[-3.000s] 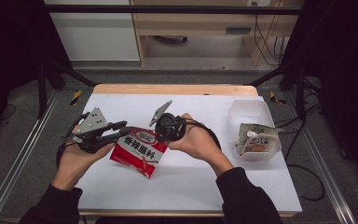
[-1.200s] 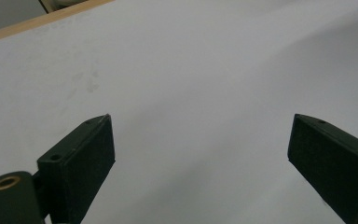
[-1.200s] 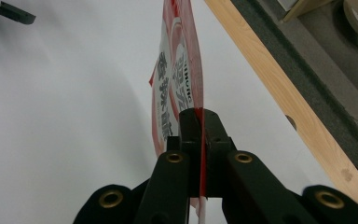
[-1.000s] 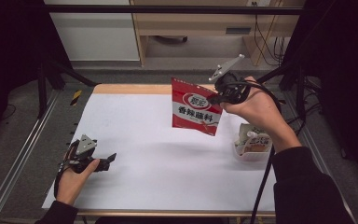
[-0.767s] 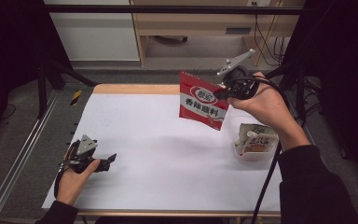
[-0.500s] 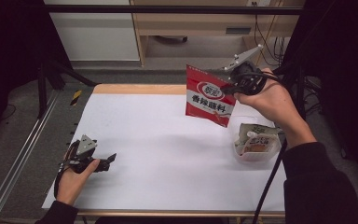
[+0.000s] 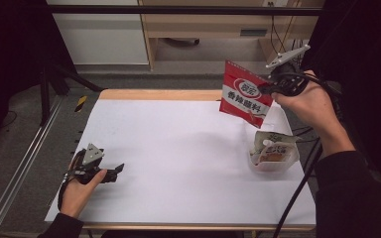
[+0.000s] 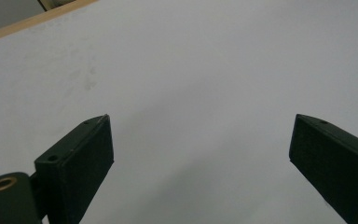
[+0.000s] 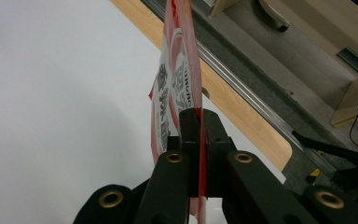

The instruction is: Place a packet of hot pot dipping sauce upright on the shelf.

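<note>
While the red pouch hangs in the air above the far right part of the white counter, seen from the high view, the right tool has it clamped by one edge, just above and behind the clear tub where a pale sachet already sits. The step seems to be carrying the pouch to that tub, so it should come down slowly, lower corner first, with the grip kept firm until the pouch rests inside. The left tool rests low at the near left, well apart from all this.

In the left gripper view, its black jaws stand wide apart over bare, matte white counter, holding nothing.

In the right gripper view, the right tool is pinched tight on the pouch, which shows edge-on: thin, glossy, flexible film, flat with a sealed seam, printed red and white.
</note>
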Tool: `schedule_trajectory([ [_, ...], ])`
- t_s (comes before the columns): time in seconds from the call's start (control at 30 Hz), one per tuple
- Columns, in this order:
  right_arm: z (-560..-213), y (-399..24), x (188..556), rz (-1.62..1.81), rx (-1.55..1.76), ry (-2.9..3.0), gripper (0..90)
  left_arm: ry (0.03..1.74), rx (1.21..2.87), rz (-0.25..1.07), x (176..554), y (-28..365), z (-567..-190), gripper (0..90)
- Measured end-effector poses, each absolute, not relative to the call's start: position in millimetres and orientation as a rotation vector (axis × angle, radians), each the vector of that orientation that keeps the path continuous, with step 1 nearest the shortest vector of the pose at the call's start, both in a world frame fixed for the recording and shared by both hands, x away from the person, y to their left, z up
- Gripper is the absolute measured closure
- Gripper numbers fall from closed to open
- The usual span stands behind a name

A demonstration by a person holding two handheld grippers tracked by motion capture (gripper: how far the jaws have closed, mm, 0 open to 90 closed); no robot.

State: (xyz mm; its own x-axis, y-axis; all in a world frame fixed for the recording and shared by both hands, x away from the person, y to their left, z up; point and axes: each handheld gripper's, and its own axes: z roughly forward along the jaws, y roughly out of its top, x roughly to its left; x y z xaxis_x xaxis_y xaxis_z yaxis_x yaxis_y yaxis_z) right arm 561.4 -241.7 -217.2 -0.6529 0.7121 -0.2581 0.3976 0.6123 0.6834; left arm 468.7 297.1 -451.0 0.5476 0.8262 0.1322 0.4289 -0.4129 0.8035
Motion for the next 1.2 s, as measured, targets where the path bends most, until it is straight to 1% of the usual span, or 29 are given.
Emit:
schedule_trajectory([
  [0.47, -230.4, -283.5, 572.2, 0.781, 0.928, 2.302, 89.8, 1.011, 2.058, 0.682, 468.8, 296.7, -452.5, 6.1],
  [1.2, -253.2, -319.1, 573.1, 0.760, 0.987, 2.307, 89.8, 1.021, 2.060, 0.683, 468.3, 297.4, -452.8, 6.1],
])
